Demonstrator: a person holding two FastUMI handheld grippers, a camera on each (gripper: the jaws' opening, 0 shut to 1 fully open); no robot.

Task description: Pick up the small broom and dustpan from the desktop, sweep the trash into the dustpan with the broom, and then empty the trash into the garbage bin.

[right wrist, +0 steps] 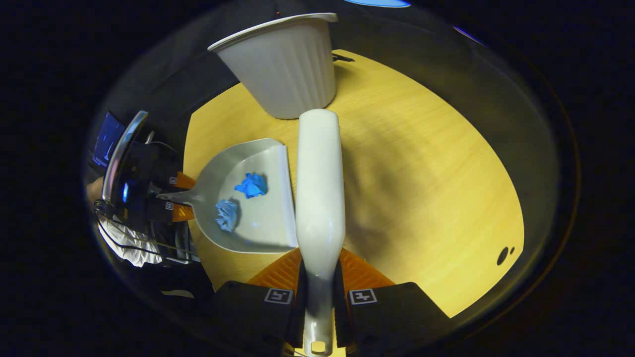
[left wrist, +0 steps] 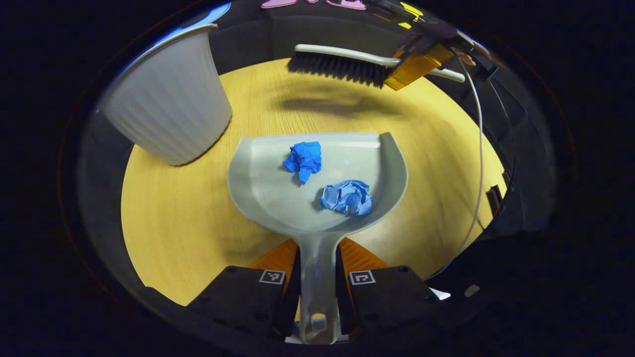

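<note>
Left tool: closed on the dustpan handle, level above the bench.
Right tool: clamped on the broom handle.
Trash: two paper wads in the pan.
Handling: rigid, light pan; wads probably roll easily.
Bin: just beside.

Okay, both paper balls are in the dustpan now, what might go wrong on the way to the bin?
1. The two crumpled blue paper balls lie loose in the dustpan, whose front lip is open; tipping it forward early would likely spill them onto the desktop.
2. The left gripper holds only the dustpan's narrow handle, so the pan may twist.
3. The white ribbed garbage bin stands close by; the pan or the broom in the right gripper might knock it.
</note>
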